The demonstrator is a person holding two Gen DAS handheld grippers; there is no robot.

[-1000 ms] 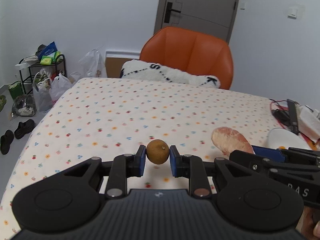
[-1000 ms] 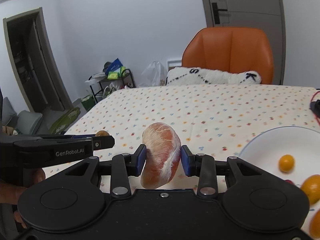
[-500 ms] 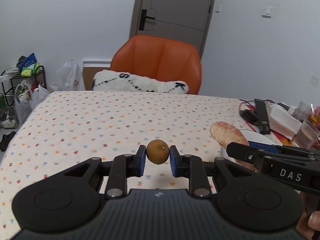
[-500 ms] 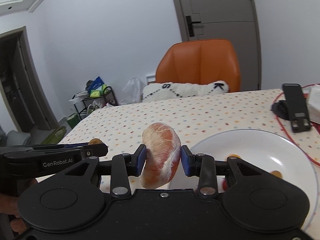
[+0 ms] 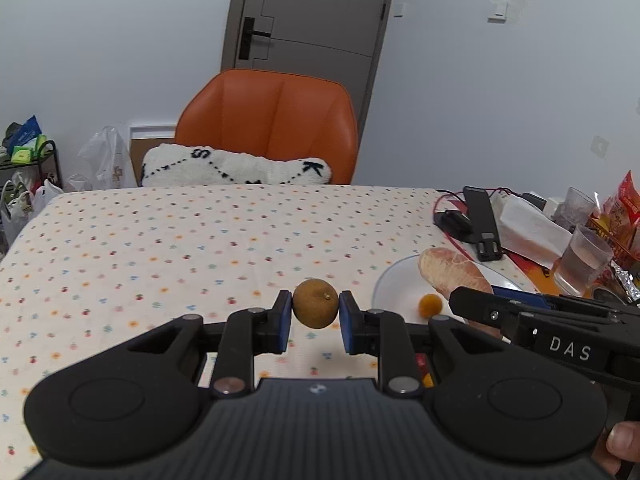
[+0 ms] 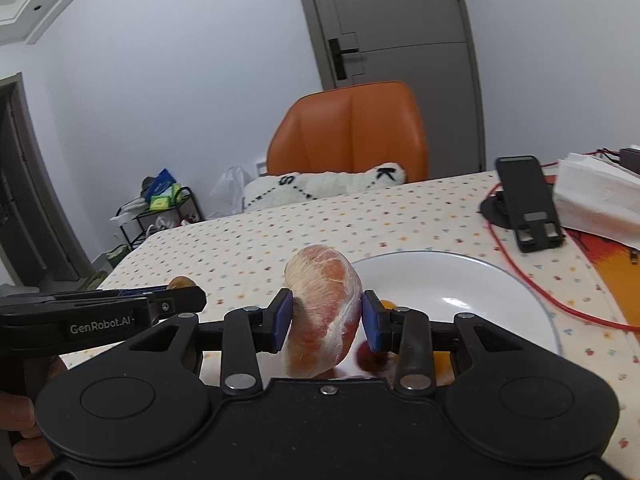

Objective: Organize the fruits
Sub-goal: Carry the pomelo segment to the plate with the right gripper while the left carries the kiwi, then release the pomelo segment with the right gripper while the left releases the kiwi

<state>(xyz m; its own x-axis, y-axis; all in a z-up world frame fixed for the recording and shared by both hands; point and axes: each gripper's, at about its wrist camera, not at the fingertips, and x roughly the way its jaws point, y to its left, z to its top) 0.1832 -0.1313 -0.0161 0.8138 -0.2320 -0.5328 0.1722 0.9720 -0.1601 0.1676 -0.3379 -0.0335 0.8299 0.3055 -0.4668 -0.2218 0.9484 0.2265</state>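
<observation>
My left gripper (image 5: 315,317) is shut on a small round brown fruit (image 5: 315,303), held above the dotted tablecloth just left of the white plate (image 5: 394,286). My right gripper (image 6: 326,318) is shut on a peeled pink pomelo segment (image 6: 322,308), held over the near left rim of the white plate (image 6: 460,280). The same segment (image 5: 450,274) shows in the left wrist view above the plate, beside a small orange fruit (image 5: 431,304) lying in it. The brown fruit (image 6: 181,282) peeks over the left gripper's finger in the right wrist view. Other fruits in the plate are mostly hidden behind my right gripper.
An orange chair (image 5: 268,124) with a white cushion (image 5: 236,168) stands at the table's far edge. A black phone stand (image 6: 526,204), red cable (image 6: 532,284), tissue pack (image 6: 596,196) and plastic cups (image 5: 582,260) crowd the right side. A cluttered rack (image 6: 164,208) stands on the floor at left.
Both grippers have swung to the right with their fruits still held. The plate has come closer, and the pomelo segment now hangs over its rim.
</observation>
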